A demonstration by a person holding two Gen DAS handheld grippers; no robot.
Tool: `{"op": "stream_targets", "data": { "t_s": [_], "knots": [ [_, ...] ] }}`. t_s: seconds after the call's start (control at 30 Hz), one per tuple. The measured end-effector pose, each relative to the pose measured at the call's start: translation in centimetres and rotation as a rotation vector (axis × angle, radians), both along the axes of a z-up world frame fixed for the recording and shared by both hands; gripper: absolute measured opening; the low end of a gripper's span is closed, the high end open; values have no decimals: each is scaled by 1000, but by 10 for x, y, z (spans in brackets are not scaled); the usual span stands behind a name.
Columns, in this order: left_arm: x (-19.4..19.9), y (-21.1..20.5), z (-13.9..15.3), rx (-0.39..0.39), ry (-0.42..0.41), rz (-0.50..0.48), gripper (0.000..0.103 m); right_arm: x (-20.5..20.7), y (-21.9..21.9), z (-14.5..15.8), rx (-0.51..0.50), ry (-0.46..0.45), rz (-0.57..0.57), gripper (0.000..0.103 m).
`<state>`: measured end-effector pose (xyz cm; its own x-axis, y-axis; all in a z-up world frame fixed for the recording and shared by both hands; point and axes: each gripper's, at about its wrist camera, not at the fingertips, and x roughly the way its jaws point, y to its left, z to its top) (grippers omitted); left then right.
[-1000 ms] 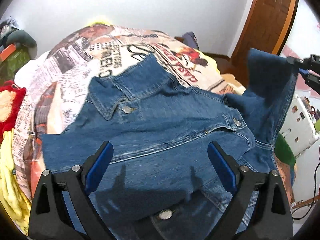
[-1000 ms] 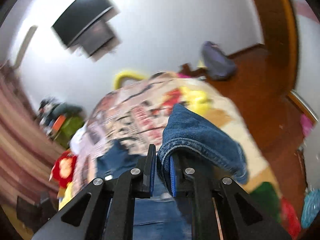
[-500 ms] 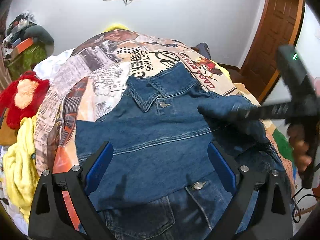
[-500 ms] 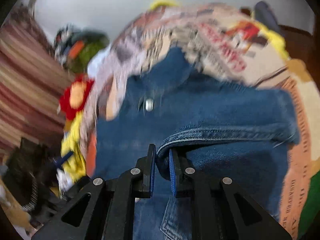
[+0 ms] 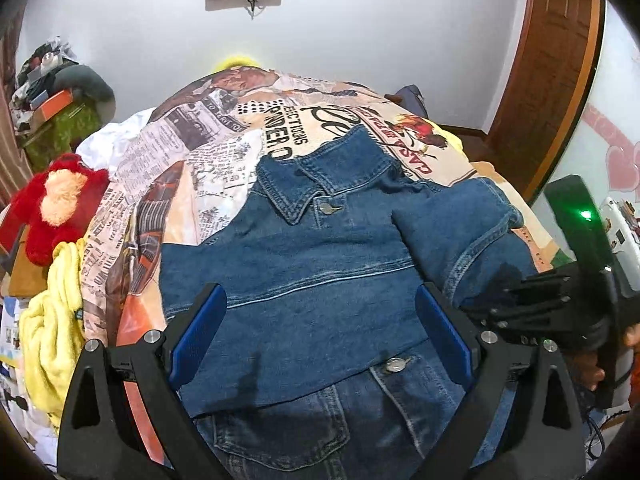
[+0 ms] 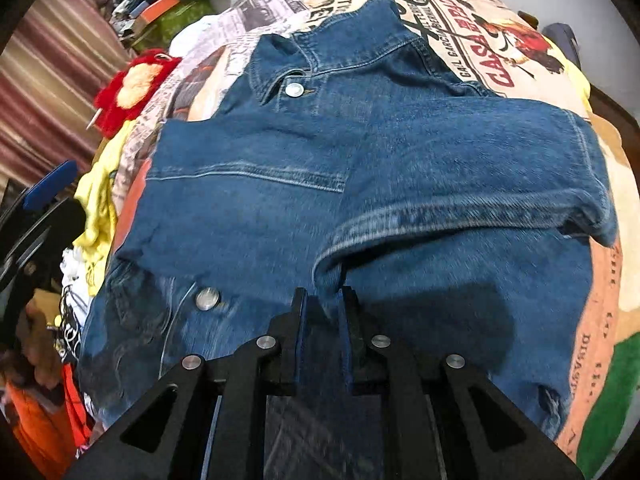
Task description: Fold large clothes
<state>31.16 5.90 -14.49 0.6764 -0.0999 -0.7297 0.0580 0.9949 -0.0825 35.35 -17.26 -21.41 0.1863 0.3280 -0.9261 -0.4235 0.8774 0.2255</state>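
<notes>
A blue denim jacket [image 5: 320, 264] lies front-up on the bed, collar at the far end. Its left sleeve is folded across the chest. Its right sleeve [image 5: 460, 220] is folded in over the body too. My left gripper [image 5: 320, 336] is open and empty, hovering over the jacket's lower chest. My right gripper [image 6: 324, 304] is shut on the cuff end of the right sleeve [image 6: 460, 184], low over the jacket [image 6: 248, 208]. The right gripper also shows in the left wrist view [image 5: 500, 304] at the jacket's right side.
The bed has a newspaper-print cover [image 5: 240, 128]. A red plush toy [image 5: 56, 204] and yellow cloth [image 5: 52, 320] lie at its left edge. A cluttered stand [image 5: 60, 112] is at the far left, a wooden door [image 5: 556, 64] at the far right.
My right gripper has swung the right sleeve from up in the air at the side down across the jacket's body. My left gripper has drawn back a little and stayed open.
</notes>
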Motion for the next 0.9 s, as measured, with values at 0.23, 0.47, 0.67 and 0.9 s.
{"op": "stream_targets", "data": {
  "t_s": [0.23,0.47,0.67,0.9],
  "knots": [
    [7,-24,7,13,-8,-54,96,-14,-31,17,6,14,-14,11],
    [36,-68,13,58,-12,-139,97,-10,-94,61,-7,-183,-160,11],
    [82,-114,-21,100,109,-225,99,7,-140,69,-36,-248,-274,11],
    [120,-148,-85,226,255,-264,99,28,-158,27,21,-117,-323,11]
  ]
}}
